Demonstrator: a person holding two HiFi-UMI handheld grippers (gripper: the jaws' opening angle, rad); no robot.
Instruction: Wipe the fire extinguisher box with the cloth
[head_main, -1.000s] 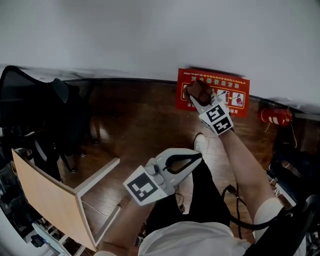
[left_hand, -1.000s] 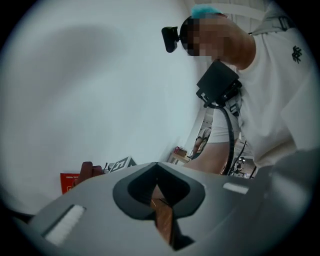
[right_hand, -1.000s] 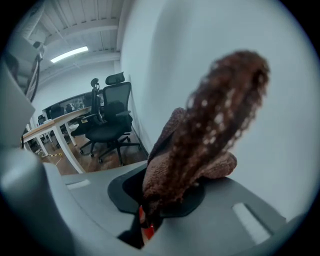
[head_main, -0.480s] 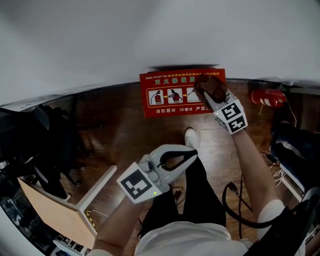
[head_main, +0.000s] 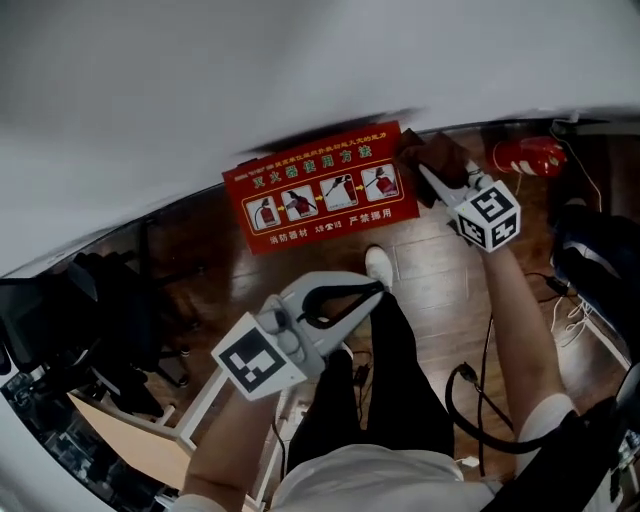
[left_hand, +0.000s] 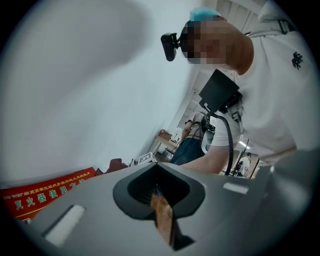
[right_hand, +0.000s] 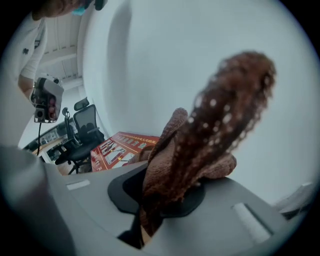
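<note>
The right gripper is clamping its jaws on a dark brown, nubby cloth, with a thick fold bunching up out of the jaws and a short tail hanging down through the slit between them. In the head view the cloth is lying against the far right corner of the red fire extinguisher box, a flat-faced rectangle carrying white lettering and a row of pictograms. The rest of the box is stretching away to the left of the gripper, and it is sitting at the foot of the plain white wall. In the right gripper view the same red face is showing low and to the left of the cloth.

The left gripper is hanging nearer the person, well apart from the box, with its jaws pressed together and nothing between them; its own view is showing only a narrow slit where they meet, and one end of the box at the lower left.

A red fire extinguisher is lying on the dark wooden floor to the right of the box, just beyond the right gripper. A white shoe is standing on the floor between the two grippers. A black office chair and a light wooden table are standing off to the near left.
</note>
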